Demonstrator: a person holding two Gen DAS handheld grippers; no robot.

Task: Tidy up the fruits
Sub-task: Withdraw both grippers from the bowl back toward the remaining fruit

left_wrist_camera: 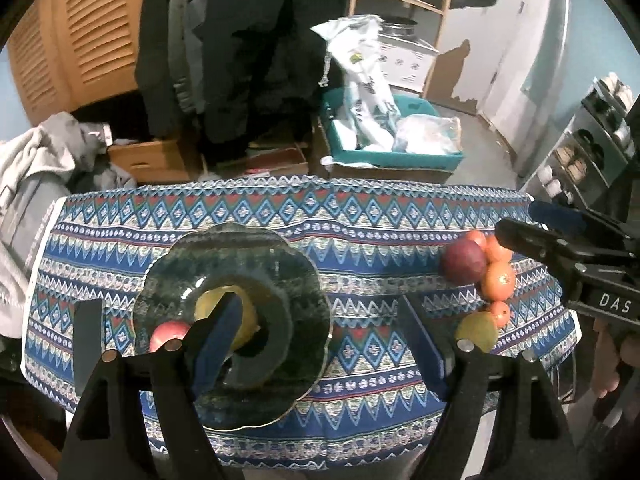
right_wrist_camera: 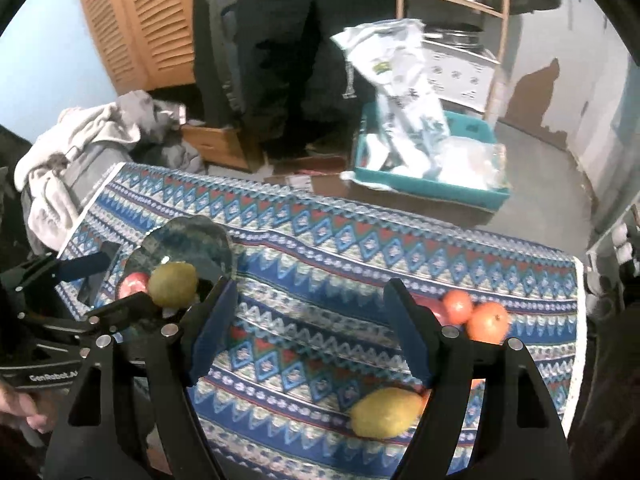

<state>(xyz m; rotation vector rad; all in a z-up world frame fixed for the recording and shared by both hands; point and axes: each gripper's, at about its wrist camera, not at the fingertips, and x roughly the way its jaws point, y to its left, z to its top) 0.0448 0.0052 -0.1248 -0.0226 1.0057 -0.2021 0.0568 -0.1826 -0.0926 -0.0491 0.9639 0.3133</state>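
So the sorting is mid-way here: the dark scalloped glass plate (left_wrist_camera: 168,280) on the left side of the bench already has a yellow-green pear-like fruit (right_wrist_camera: 174,284) and a small red apple (right_wrist_camera: 132,284) sitting in it, touching each other. The rest of the fruit is still bunched on the blue patterned tablecloth (left_wrist_camera: 360,216) over on the right: a dark purple-red plum (left_wrist_camera: 462,261), a few orange tangerines (left_wrist_camera: 498,280) pressed up against it, and a yellow-green lemon-shaped fruit (right_wrist_camera: 386,412) at the near end of the pile. Neither gripper has anything in it. The left gripper (left_wrist_camera: 320,344) hangs above the plate with its jaws well apart and only plate and cloth between them. The right gripper (right_wrist_camera: 310,332) is just as wide open over bare cloth, with the pile just to its right. Looks like the step in hand is going for the next piece, and the right one is closest. The next move probably calls for swinging right and dropping down so the blue pads straddle that yellowish fruit, since it sits at the edge and is easier to pinch without scattering the tangerines.
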